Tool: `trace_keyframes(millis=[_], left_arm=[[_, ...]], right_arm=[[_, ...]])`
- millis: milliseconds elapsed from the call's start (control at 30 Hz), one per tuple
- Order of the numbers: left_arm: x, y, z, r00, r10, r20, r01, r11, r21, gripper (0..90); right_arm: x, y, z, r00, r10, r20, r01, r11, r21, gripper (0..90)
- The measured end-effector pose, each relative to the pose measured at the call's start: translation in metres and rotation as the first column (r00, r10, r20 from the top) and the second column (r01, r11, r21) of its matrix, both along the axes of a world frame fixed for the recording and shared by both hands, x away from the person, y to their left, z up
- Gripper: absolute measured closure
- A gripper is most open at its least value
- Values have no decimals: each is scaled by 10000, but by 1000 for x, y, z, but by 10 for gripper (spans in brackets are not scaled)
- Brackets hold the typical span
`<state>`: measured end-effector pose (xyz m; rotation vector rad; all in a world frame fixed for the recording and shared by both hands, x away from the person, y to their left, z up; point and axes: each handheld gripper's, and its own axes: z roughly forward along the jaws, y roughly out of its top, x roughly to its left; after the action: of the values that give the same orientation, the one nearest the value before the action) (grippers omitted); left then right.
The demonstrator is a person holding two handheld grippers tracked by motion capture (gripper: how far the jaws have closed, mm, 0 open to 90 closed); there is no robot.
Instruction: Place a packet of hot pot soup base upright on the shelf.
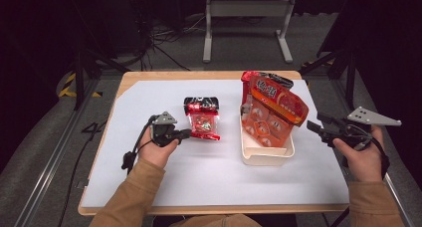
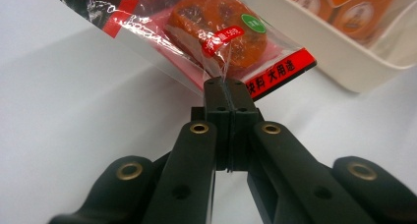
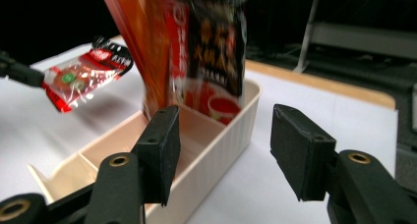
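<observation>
Left hand (image 1: 158,146): comes in from the lower left in a tan sleeve, palm round the left gripper (image 1: 185,133), which points rightward across the white table cover (image 1: 149,177). Its jaws are pressed together on the clear edge seam of a small red snack packet (image 1: 202,118); the left gripper view shows the film pinched between the black pads, the packet (image 2: 211,32) stretching away from the tips, an orange-brown block visible through the wrapper. In the right gripper view the same packet (image 3: 81,76) hangs clear of the cover, with its shadow beneath it. Right of the packet, near but apart: a cream plastic bin (image 1: 266,155) with ribbed walls and an inner divider, standing on the cover. In it, leaning upright: a large orange bag (image 1: 273,112), and a darker red-and-black bag (image 3: 216,42) beside it. Right hand (image 1: 363,157): enters from the lower right, holding the right gripper (image 1: 314,127) level, pointed left toward the bin, near its right wall without touching. Its jaws stand spread, nothing between the pads. Beyond the table: grey floor, cables, a metal frame (image 1: 246,18).
</observation>
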<state>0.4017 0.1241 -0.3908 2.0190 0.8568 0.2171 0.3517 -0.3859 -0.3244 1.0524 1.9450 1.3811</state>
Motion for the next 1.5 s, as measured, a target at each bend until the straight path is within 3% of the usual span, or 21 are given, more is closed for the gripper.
trace_keyframes(millis=[200,300,467,700,1000,1300,1500], left_arm=[[-14,3,8,9996,-165,229,171,9995,-266,900],[-21,3,11,9995,-243,179,250,9990,-377,900],[-28,3,16,9985,-468,289,482,9976,-503,900],[-35,2,21,9978,-587,316,607,9961,-639,900],[-46,-3,26,9950,-823,568,866,9931,-795,900],[-69,-3,26,9910,-979,917,1049,9917,-742,900],[-78,-2,23,9895,-1173,841,1240,9891,-794,900]], right_arm=[[-15,7,22,9967,46,813,-69,9996,277,479],[-23,17,32,9930,413,1106,-468,9978,475,475],[-32,40,43,9837,1110,1412,-1152,9931,218,468],[-28,75,36,9756,2029,843,-2040,9790,42,450],[-13,112,21,9648,2626,143,-2627,9649,40,424],[8,140,8,9641,2637,-313,-2639,9645,-43,407],[25,160,-1,9599,2732,-633,-2742,9616,-74,411]])
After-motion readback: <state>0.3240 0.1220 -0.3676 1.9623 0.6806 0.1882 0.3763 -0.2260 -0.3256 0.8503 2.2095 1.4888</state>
